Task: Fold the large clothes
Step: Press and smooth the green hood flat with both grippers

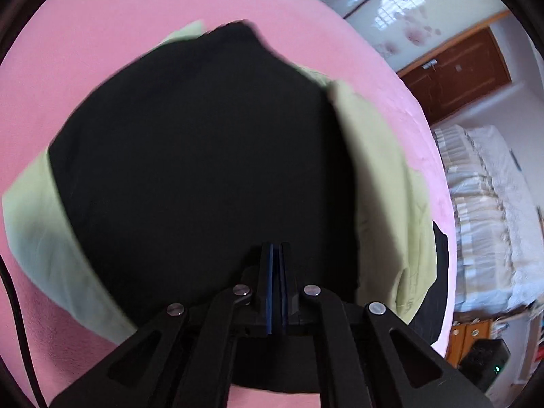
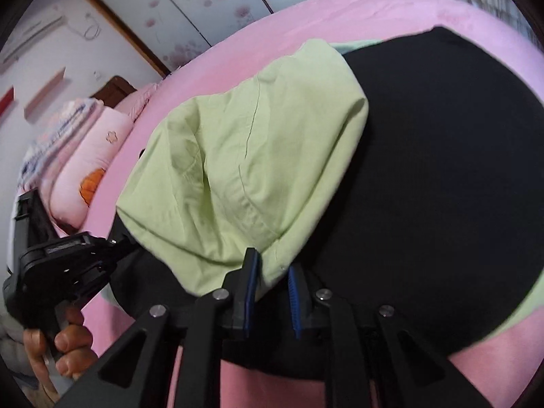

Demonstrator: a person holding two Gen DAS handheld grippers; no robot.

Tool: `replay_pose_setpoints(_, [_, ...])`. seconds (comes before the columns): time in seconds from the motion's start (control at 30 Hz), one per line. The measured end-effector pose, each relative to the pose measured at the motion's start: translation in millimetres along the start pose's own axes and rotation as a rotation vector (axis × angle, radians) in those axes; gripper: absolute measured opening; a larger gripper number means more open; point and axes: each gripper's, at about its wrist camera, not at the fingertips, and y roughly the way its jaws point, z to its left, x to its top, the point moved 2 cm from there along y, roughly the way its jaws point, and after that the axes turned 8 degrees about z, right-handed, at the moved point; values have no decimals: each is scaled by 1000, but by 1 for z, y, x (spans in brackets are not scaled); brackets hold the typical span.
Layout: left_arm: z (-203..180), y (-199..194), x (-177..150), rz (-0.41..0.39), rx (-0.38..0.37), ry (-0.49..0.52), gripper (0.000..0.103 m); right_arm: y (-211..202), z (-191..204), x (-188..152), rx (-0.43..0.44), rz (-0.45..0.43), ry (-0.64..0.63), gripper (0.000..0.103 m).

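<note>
A large black garment (image 1: pixel 204 153) lies spread on the pink bed (image 1: pixel 85 34), on top of a light green garment (image 1: pixel 384 187) that sticks out at its sides. My left gripper (image 1: pixel 277 248) is shut, blue pads together, tips low over the black cloth; no cloth shows between them. In the right wrist view a fold of the green garment (image 2: pixel 244 153) lies over the black garment (image 2: pixel 442 170). Its corner sits between the jaws of my right gripper (image 2: pixel 273 261), touching the left pad, with a thin dark gap at the right one. The left gripper (image 2: pixel 127 238), in a hand (image 2: pixel 68 340), is at the cloth's left edge.
Pink pillows (image 2: pixel 95 156) lie at the head of the bed (image 2: pixel 340 6). A flowered sliding wardrobe (image 2: pixel 187 6) stands behind the bed. White stacked bedding (image 1: pixel 482 204) and a brown door (image 1: pixel 455 74) are off the bed's right side. A black cable (image 1: pixel 17 323) hangs at the left.
</note>
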Motion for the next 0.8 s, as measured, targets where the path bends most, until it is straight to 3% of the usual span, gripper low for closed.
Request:
replay_pose_setpoints(0.17, [-11, -26, 2, -32, 29, 73, 6, -42, 18, -6, -144, -83, -157, 26])
replay_pose_setpoints(0.27, [-48, -44, 1, -72, 24, 189, 18, -61, 26, 3, -136, -139, -180, 26])
replay_pose_setpoints(0.37, [-95, -45, -1, -102, 9, 303, 25, -68, 31, 34, -96, -180, -171, 26])
replay_pose_setpoints(0.5, [-130, -29, 12, -96, 7, 380, 26, -53, 47, 66, -88, -216, -172, 26])
replay_pose_setpoints(0.6, [-139, -3, 26, -74, 30, 385, 26, -30, 54, 84, -91, -208, -174, 26])
replay_pose_setpoints(0.7, [-119, 25, 32, -5, 89, 377, 26, -3, 48, 96, -79, -167, -156, 26])
replay_pose_setpoints(0.8, [-97, 51, 34, 39, 176, 370, 23, 28, 31, 97, -167, -97, -163, 25])
